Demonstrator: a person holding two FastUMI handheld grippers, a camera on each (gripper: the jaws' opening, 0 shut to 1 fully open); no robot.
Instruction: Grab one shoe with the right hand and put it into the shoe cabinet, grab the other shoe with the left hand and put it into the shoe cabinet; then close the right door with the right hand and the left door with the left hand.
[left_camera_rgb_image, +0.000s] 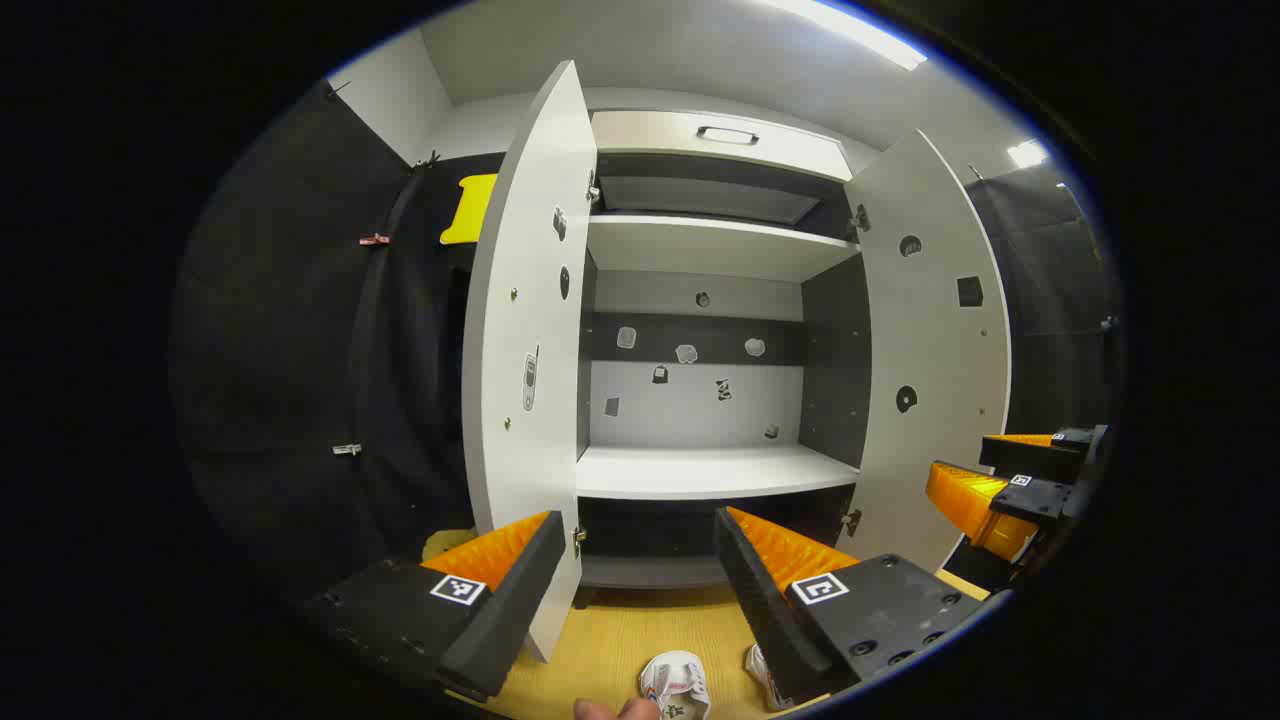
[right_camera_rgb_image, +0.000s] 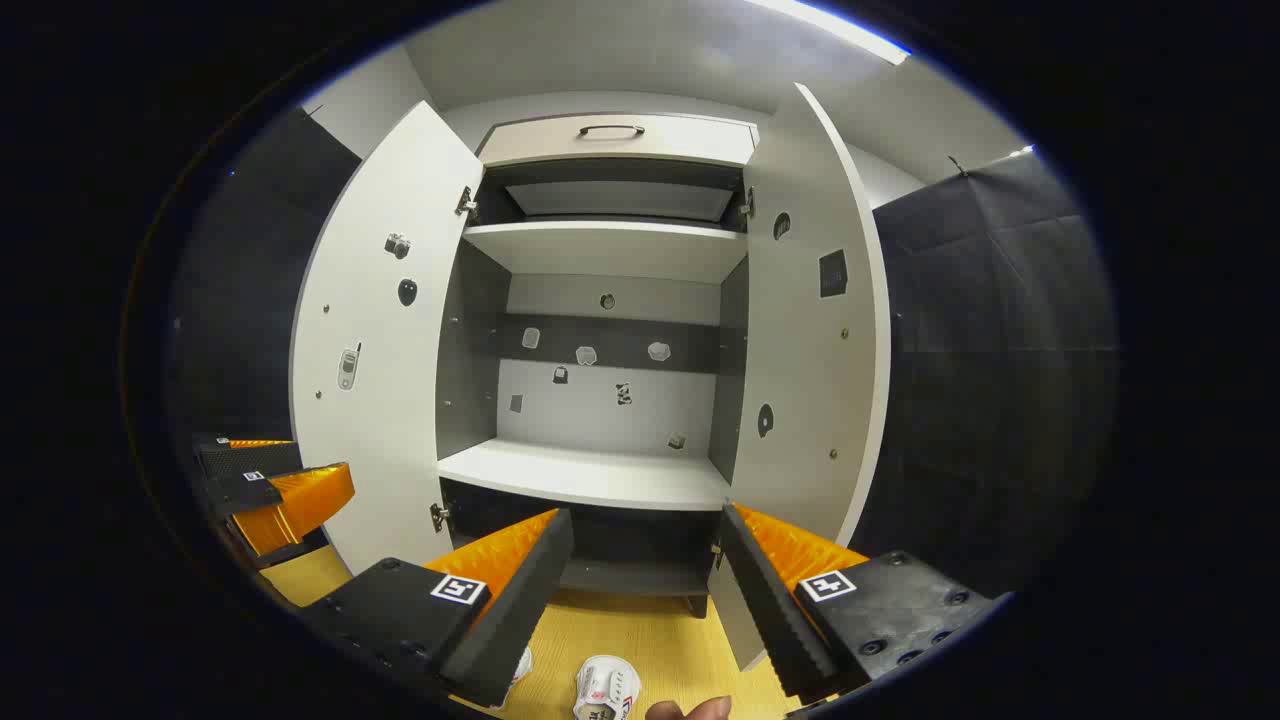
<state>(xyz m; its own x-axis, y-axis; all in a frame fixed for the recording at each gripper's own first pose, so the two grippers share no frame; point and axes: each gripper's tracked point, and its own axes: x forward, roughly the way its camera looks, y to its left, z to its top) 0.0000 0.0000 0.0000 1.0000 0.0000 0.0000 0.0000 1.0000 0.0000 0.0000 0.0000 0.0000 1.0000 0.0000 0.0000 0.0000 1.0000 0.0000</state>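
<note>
Shoe (right_camera_rgb_image: 606, 688) lies on the floor at 6 o'clock below the right gripper (right_camera_rgb_image: 640, 570), toe toward the shoe cabinet (right_camera_rgb_image: 590, 475); both doors open; right gripper and left gripper (left_camera_rgb_image: 630, 565) gape wide, empty

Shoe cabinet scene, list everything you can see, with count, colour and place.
shoe cabinet: one, white with dark inner panels, straight ahead, shelves bare
cabinet doors: two, white, both swung open, left door, right door
drawer: one, white, dark handle, at the cabinet's top
shoes: two, white, on the yellow floor before the cabinet, one, other
left gripper: open, empty
right gripper: open, empty
</note>
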